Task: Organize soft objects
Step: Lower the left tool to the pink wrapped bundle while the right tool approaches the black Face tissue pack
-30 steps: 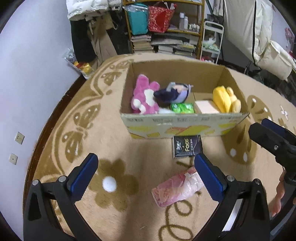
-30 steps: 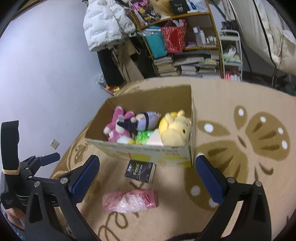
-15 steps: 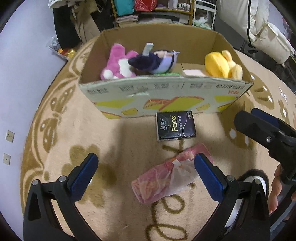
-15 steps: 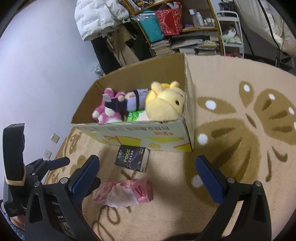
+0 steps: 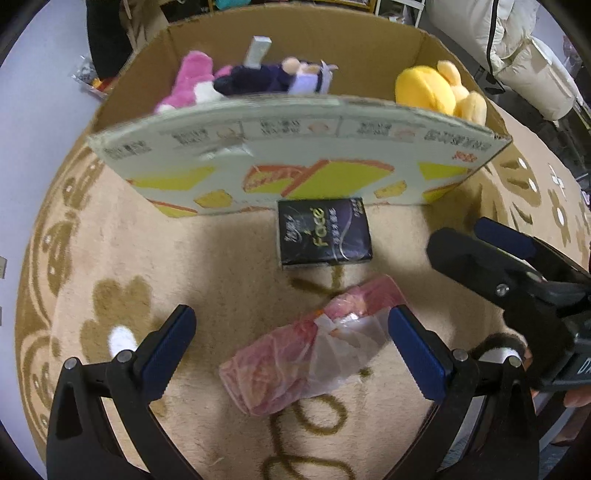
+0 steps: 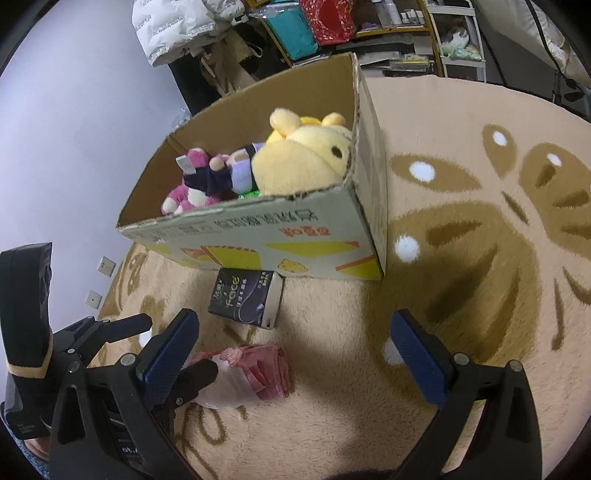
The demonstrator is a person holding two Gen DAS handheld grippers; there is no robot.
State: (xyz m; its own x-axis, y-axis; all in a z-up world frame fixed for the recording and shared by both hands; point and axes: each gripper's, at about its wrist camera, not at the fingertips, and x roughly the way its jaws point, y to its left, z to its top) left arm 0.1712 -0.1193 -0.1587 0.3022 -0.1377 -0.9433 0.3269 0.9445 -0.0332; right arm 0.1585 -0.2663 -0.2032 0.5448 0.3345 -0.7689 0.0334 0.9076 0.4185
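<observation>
Left gripper [image 5: 291,341]: spread wide, pink wrapped pack [image 5: 314,347] between its fingers.
Right gripper [image 6: 293,347]: spread, empty.
Ahead: black tissue pack [image 5: 324,232], against cardboard box [image 5: 295,162].
In box: yellow plush [image 6: 303,162].

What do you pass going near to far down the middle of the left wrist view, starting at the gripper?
Left gripper → pink bag → black tissue pack → box → dark plush.

Looks like someone's home, probably a bedroom. Patterned rug [image 6: 461,236] near, cluttered bookshelf [image 6: 373,40] far, puffy jacket [image 6: 173,26] far left.
</observation>
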